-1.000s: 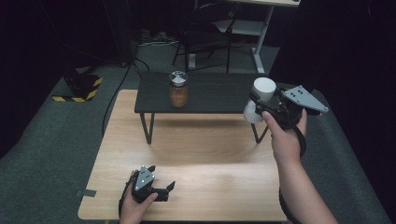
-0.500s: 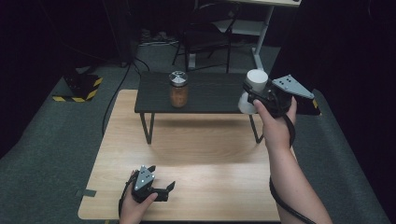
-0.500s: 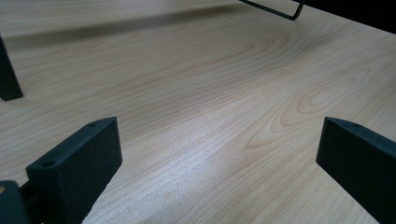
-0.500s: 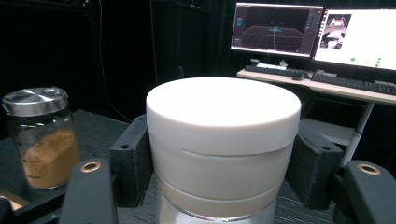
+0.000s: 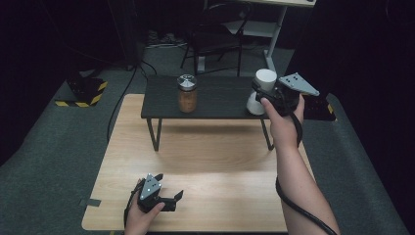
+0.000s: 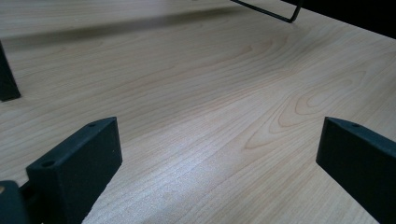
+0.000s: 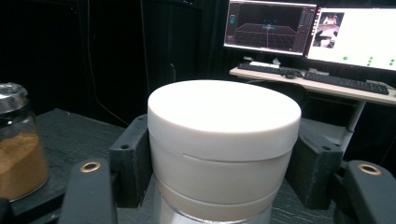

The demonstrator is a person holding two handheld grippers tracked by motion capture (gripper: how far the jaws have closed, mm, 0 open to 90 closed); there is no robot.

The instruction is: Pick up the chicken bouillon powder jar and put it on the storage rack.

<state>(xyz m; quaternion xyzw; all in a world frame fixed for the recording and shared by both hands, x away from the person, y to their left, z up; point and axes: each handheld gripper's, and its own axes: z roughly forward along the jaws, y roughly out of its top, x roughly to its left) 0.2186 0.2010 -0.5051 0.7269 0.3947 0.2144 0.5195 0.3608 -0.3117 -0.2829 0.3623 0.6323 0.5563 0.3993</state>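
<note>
The wooden table (image 5: 195,171) carries a low black shelf (image 5: 210,95) along its far side, and on that shelf stands a glass jar (image 5: 187,93) of brown powder, left of centre. Over the last second the person's right arm has carried the white container (image 5: 262,90) leftward and down from beside the shelf's right end — it now sits at the shelf's right edge, its base at or just above the black top; I cannot tell whether it touches. That reads as a placing nearly done: what remains is likely to settle it and let go.

The container is a squat cylinder, upright, its long axis vertical and its flat lid facing up, well apart from the jar.

The right gripper (image 7: 224,158) has its jaws pressed against both sides of the container, just below the lid. The left gripper (image 5: 169,198) rests on the near part of the table — jaws spread wide, nothing between them, unmoved.
</note>
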